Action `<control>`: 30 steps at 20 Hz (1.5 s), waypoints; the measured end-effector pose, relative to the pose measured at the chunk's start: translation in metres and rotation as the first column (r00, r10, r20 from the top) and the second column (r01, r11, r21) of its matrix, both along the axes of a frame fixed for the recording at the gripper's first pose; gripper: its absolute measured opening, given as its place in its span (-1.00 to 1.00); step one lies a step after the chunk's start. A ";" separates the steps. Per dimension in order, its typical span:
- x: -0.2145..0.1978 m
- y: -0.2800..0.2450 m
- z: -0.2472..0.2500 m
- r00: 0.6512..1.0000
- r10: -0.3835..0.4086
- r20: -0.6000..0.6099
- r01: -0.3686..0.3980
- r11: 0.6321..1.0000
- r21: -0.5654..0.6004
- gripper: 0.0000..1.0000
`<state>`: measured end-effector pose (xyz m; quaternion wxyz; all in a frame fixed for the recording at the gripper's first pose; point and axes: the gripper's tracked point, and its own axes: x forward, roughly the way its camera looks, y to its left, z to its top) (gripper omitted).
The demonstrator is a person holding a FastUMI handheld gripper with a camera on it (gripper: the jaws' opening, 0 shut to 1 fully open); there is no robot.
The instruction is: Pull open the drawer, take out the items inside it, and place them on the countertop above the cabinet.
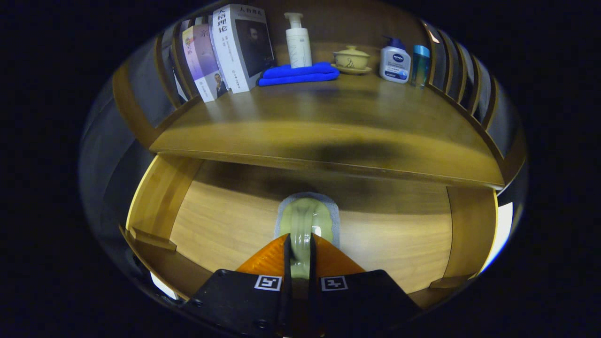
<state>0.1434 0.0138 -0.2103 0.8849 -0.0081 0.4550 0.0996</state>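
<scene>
A pale green, soft-looking pouch [306, 220] with a grey rim sits pinched between the fingers of the hand-held gripper [300, 249], both of them pressed against its near end, inside the pulled-open wooden drawer [155, 206]. The pouch's long axis runs straight ahead along the fingers, its far end just short of the shadow thrown by the countertop [328, 126]. Whether it rests on the drawer floor or hangs just clear cannot be told. The countertop lies above and beyond the gripper, its front edge overhanging the back of the drawer, so the coming move looks to be up first, then forward over that edge. The near part of the top is bare wood. Along its back stand leaning books [230, 51], a folded blue cloth [300, 74] with a white pump bottle [298, 42] on it, a lidded cup on a saucer [352, 60], a blue-capped white bottle [395, 61] and a slim teal one [420, 65].
</scene>
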 end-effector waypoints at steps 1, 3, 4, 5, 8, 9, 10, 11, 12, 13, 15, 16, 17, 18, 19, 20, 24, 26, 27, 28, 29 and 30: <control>-0.005 -0.002 0.007 1.000 -0.002 0.015 0.002 1.000 0.012 -0.67; -0.016 -0.009 0.020 0.999 -0.013 0.041 0.011 0.999 0.036 -0.67; -0.021 -0.013 0.028 0.998 -0.014 0.054 0.012 0.999 0.049 -0.67; -0.026 -0.017 0.034 0.998 -0.021 0.063 0.017 0.998 0.058 -0.67; -0.040 -0.029 0.050 0.995 -0.048 0.082 0.040 0.995 0.094 -0.67; -0.042 -0.034 0.056 0.993 -0.056 0.099 0.047 0.994 0.099 -0.68; -0.044 -0.038 0.062 0.992 -0.065 0.112 0.054 0.993 0.102 -0.68; -0.047 -0.039 0.068 0.990 -0.070 0.126 0.056 0.992 0.110 -0.67; -0.048 -0.040 0.075 0.987 -0.076 0.139 0.060 0.991 0.117 -0.68; -0.050 -0.040 0.082 0.985 -0.079 0.152 0.061 0.990 0.125 -0.68; -0.050 -0.038 0.098 0.980 -0.083 0.183 0.057 0.988 0.145 -0.68; -0.049 -0.036 0.105 0.978 -0.081 0.193 0.051 0.986 0.159 -0.68; -0.046 -0.034 0.111 0.975 -0.085 0.203 0.050 0.983 0.175 -0.68; -0.041 -0.033 0.116 0.973 -0.091 0.212 0.050 0.981 0.188 -0.68; -0.037 -0.033 0.120 0.971 -0.100 0.217 0.055 0.978 0.202 -0.68; -0.030 -0.032 0.124 0.968 -0.110 0.224 0.060 0.974 0.217 -0.68; 0.001 -0.034 0.133 0.959 -0.136 0.249 0.083 0.974 0.212 -0.68; 0.019 -0.030 0.135 0.957 -0.142 0.254 0.087 0.973 0.216 -0.68; 0.030 -0.026 0.137 0.956 -0.147 0.255 0.089 0.970 0.228 -0.68; 0.038 -0.023 0.138 0.957 -0.150 0.249 0.090 0.967 0.239 -0.68; 0.049 -0.016 0.139 0.959 -0.147 0.244 0.083 0.963 0.255 -0.68; 0.058 -0.012 0.140 0.961 -0.144 0.238 0.080 0.962 0.262 -0.68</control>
